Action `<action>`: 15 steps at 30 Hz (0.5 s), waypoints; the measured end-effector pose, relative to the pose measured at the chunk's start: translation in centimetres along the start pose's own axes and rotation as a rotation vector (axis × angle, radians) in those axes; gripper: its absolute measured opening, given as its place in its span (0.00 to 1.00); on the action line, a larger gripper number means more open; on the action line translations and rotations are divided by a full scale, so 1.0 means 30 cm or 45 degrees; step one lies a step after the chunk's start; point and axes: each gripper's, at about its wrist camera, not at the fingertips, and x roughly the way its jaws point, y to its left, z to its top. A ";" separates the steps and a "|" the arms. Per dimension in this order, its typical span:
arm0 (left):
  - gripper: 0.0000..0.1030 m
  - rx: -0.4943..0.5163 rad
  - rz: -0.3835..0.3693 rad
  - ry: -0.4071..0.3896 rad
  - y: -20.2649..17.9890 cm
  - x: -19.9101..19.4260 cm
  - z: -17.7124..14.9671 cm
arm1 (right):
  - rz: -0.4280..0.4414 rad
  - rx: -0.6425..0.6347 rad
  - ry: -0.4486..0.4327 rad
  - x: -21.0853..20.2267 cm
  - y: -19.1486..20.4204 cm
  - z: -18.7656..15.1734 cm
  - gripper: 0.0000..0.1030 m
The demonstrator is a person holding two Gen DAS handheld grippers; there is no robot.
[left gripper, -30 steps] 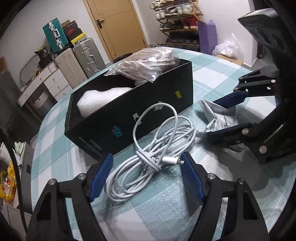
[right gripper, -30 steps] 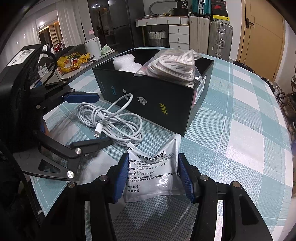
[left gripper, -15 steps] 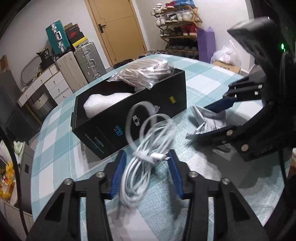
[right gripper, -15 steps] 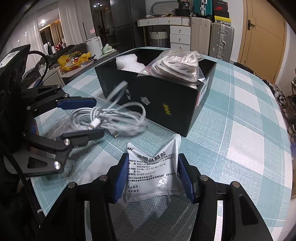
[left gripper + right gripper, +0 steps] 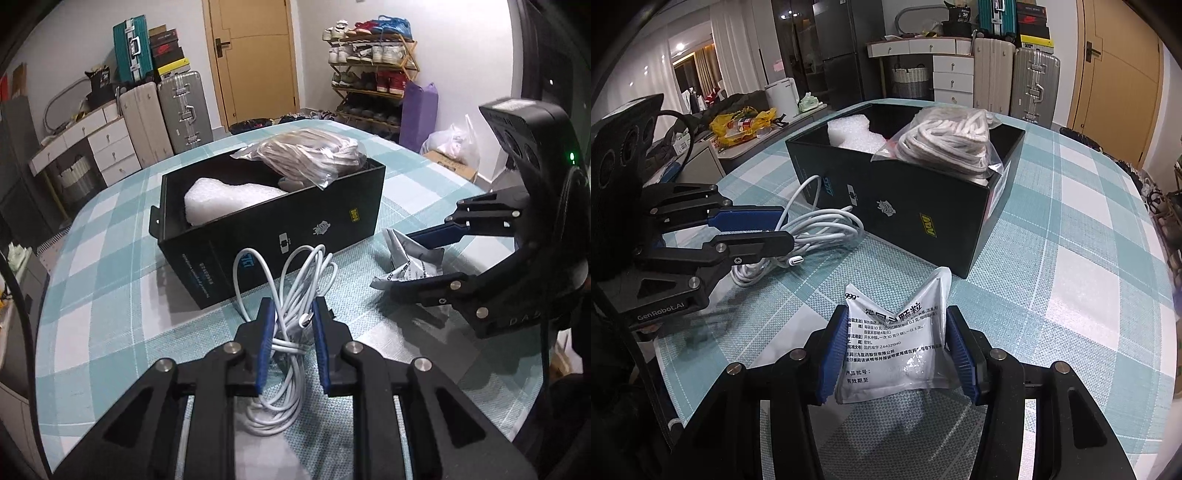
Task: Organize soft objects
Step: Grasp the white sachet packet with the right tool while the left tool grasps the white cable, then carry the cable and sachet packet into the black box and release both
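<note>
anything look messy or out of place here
Two things. The bag of rope bulges above the rim of the black box and overhangs its front wall. The white cable, pinched in the left tool, is a loose tangle with one loop standing up and its plug dangling free.

Silver suitcase, teal suitcase, shoe rack, wooden door

black box ahead of both tools, bagged rope overtopping rim
</note>
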 end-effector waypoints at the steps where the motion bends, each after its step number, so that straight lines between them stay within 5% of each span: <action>1: 0.17 -0.009 -0.007 -0.003 0.006 -0.003 0.000 | 0.005 0.003 -0.006 -0.003 0.000 0.001 0.51; 15: 0.16 -0.109 -0.063 -0.070 0.044 -0.075 -0.004 | 0.055 0.003 -0.126 -0.074 0.015 0.028 0.51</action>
